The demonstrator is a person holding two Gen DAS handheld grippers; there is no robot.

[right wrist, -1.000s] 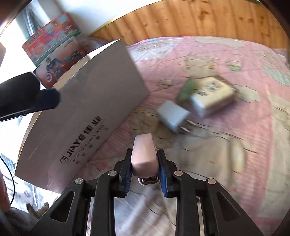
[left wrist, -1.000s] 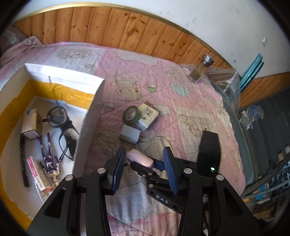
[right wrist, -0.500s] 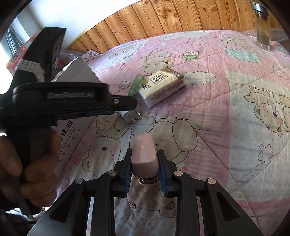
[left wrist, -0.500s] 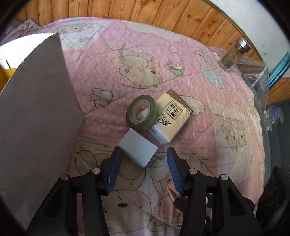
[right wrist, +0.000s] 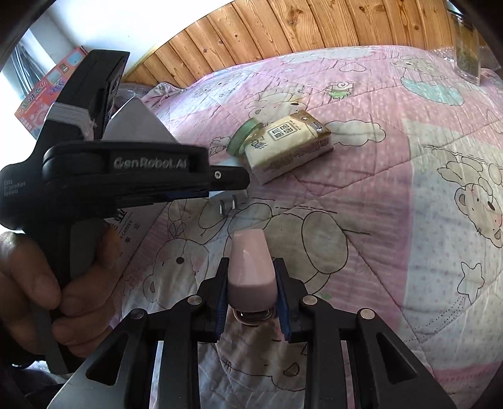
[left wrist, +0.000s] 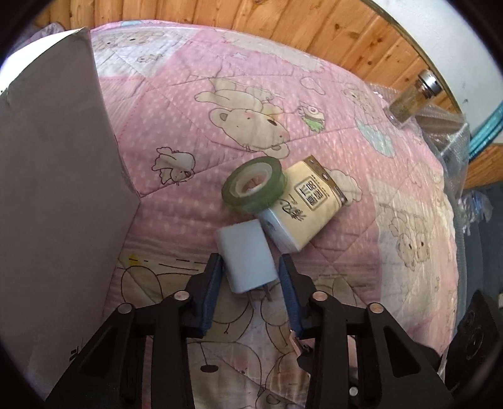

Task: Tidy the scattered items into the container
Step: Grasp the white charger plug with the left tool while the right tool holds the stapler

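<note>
Now the left gripper tips down over the white plug in the middle of the bed. Its jaws have just been closing around the plug, not clearly squeezing yet. Next, squeeze, lift, carry to the box by the left edge. The right gripper squeezes a pink clip.

Pink bear-print quilt over the bed, backed by wood-panelled wainscot under white wall; daylit.

Quilted cloth bedspread, soft and matt; varnished wood panelling; smooth plastic charger; glossy wrapped tissue pack; matt cardboard box.
</note>
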